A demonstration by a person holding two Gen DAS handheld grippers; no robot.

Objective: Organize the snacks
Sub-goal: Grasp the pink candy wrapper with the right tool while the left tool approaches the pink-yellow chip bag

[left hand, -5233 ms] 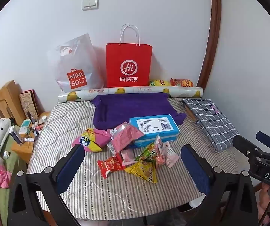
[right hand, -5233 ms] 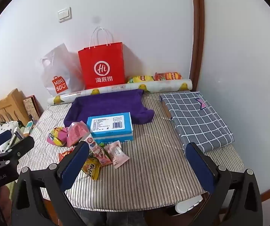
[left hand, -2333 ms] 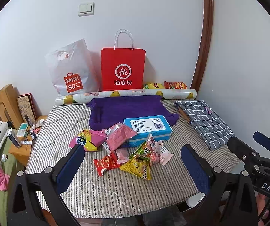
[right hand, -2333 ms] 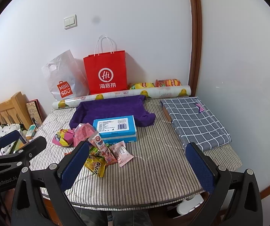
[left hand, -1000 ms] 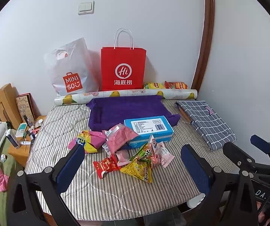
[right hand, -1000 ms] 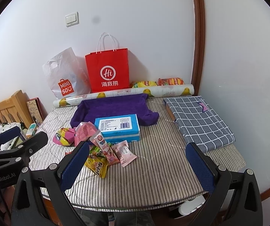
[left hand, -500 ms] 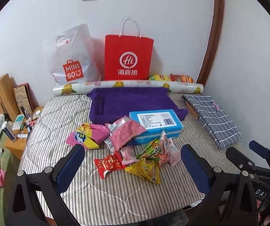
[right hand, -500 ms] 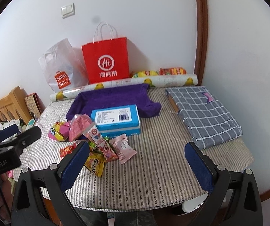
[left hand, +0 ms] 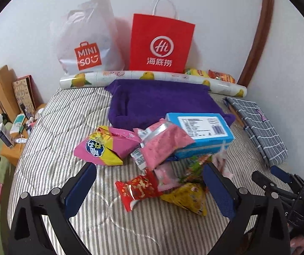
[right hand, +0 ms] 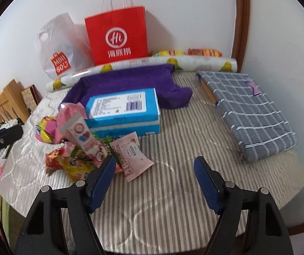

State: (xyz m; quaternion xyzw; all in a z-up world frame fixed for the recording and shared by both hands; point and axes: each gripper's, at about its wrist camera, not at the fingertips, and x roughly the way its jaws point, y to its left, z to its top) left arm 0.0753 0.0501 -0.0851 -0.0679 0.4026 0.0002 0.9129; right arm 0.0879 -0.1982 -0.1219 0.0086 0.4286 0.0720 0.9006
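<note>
Left gripper: the left gripper [left hand: 149, 182] is hanging over the near edge of the striped quilted tabletop [left hand: 71, 114], jaws standing wide apart, gripping nothing; a red crinkled foil snack packet [left hand: 138, 188] and a yellow foil snack packet [left hand: 188, 197] are lying between its blue-padded fingers [left hand: 80, 188], untouched.
Right gripper: the right gripper [right hand: 154, 170] is closing its jaws over bare tabletop, nothing between them; its left finger is sitting just beside a pale pink sealed snack sachet [right hand: 130, 155].
Counts: one flat blue rectangular cardboard box [right hand: 123, 108]; one red paper carrier bag [right hand: 117, 35]; one white plastic shopping bag [right hand: 59, 46]; one purple folded towel [right hand: 130, 78]; one grey checked folded cloth [right hand: 251, 110]; one roll of fruit-printed paper [right hand: 194, 62]. The heaped snack packets are overlapping too much for a sure count.
Snacks' place: the heap is lying at the near-left part of the tabletop, touching the box's front and left sides.
Orientation: the box is lying flat, long axis running left to right, barcode label up; the pink sachet's long axis is running diagonally toward the near edge.
</note>
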